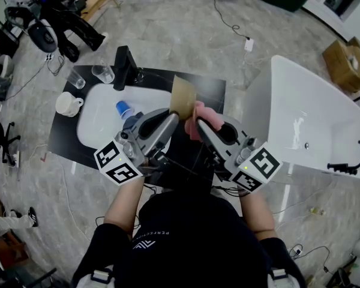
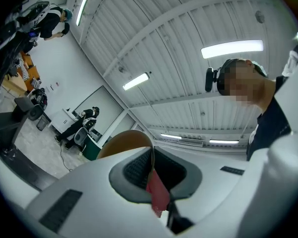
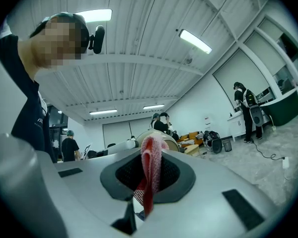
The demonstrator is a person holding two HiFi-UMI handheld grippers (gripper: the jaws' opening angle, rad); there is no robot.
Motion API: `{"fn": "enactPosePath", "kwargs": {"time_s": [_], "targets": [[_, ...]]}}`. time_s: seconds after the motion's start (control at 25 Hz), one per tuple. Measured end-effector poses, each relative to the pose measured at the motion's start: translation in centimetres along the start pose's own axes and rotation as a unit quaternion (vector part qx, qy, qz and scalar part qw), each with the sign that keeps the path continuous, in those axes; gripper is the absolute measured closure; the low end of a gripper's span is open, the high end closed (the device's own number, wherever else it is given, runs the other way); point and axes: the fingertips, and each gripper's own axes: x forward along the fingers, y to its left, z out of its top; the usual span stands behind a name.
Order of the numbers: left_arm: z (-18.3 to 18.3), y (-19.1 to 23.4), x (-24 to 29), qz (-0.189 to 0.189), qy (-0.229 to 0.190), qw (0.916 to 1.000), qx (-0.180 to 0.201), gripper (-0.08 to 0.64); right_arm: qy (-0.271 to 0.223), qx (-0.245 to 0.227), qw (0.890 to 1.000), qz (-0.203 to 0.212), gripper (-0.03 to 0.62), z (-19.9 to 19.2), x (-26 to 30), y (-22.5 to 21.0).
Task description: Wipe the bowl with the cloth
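1. The bowl (image 1: pixel 183 98), tan and tipped on its side, is held up in the air above the black counter (image 1: pixel 213 87). It sits at the far tips of both grippers.
2. The left gripper (image 1: pixel 171 117) has its jaws closed on the bowl's thin rim. In the left gripper view the rim runs edge-on between the dark pads.
3. The cloth (image 1: pixel 201 117), pinkish red, is pinched between the jaws of the right gripper (image 1: pixel 199 126). It bunches up past the pads and touches the bowl's right side.
4. Below the grippers, a white sink (image 1: pixel 96 125) fills the left part of the counter, with a blue cup (image 1: pixel 123 108) in it. A white bathtub (image 1: pixel 306 119) stands to the right.
5. In the right gripper view the cloth covers most of the bowl, and only a pale curve shows behind it.
6. A red strip shows low in the gap of the left gripper's jaws. Whether it is the cloth cannot be told.
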Motion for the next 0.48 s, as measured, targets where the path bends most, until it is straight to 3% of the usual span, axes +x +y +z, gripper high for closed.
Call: {"fn": "enactPosePath", "kwargs": {"time_s": [0.2,0.48], "targets": [[-1.1,0.8,0.1,0.032,0.038,0.9982,0.034,0.538,-0.004,0.001,1.000,-0.003,0.546,0.1,0.0,-0.2],[-3.0,1.1,0.2,0.061,0.098,0.9895,0.087,0.538,-0.008,0.002,1.000,-0.013,0.546,0.3,-0.3,-0.4]]}}
